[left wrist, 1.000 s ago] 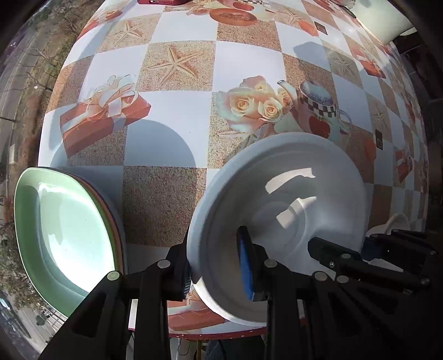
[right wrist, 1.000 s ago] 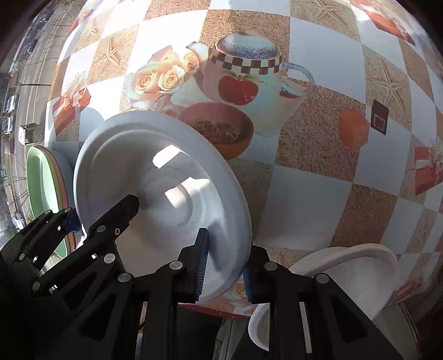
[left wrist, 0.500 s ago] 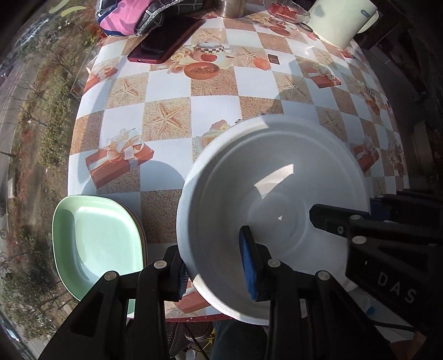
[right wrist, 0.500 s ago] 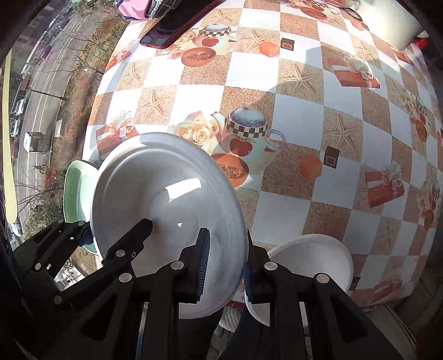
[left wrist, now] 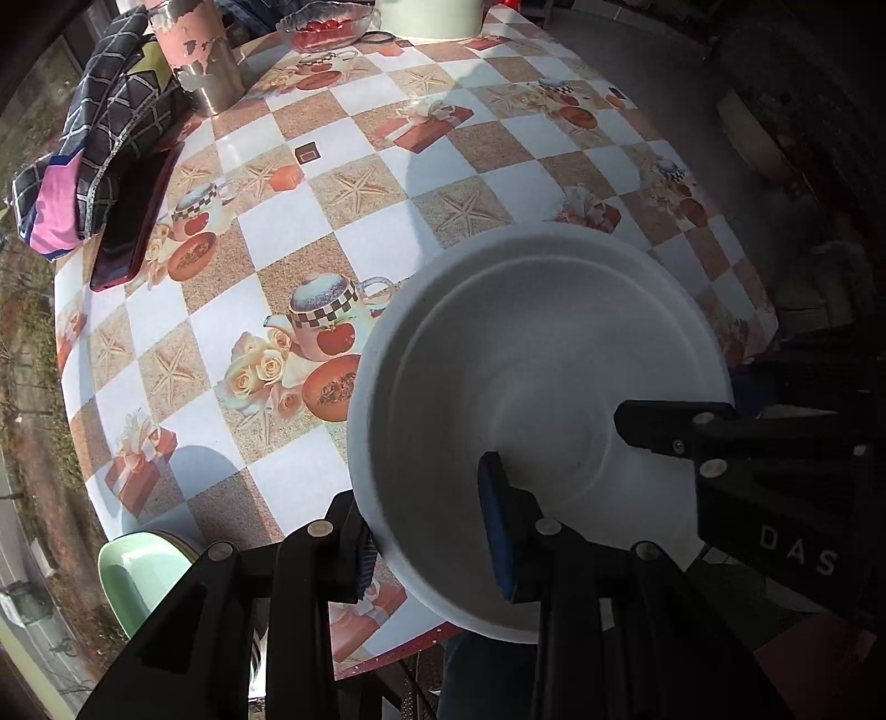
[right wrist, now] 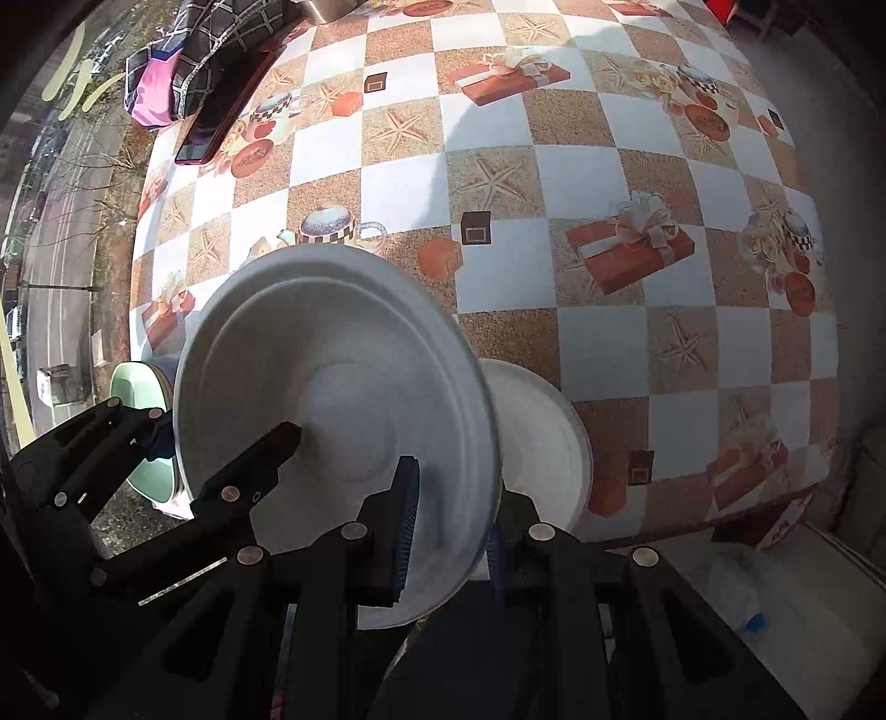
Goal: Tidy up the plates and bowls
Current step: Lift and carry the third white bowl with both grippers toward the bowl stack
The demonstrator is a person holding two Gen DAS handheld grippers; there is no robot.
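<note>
- The white bowl (left wrist: 531, 387) hangs in the air above the near edge of the desk (left wrist: 354, 144), held from both sides at once.
- The left gripper (left wrist: 426, 531) has its jaws closed on the bowl's near-left rim, one blue pad inside the bowl and one outside.
- The left jaws have just been opening slightly, with the rim between them.
- The right gripper (right wrist: 448, 531) grips the bowl's right rim, its jaws closed with a pad on each face of the wall.
- A second white bowl (right wrist: 542, 437) sits on the desk just behind the right gripper, partly hidden by the lifted bowl.
- A green plate (left wrist: 144, 576) tops a small stack at the desk's near-left corner, well below the lifted bowl.
- The desk wears a checked cloth printed with starfish, teapots and gift boxes.
- At the far side lie a dark phone (left wrist: 133, 221), a folded checked cloth (left wrist: 99, 127) and a metal cup (left wrist: 205, 50).
</note>
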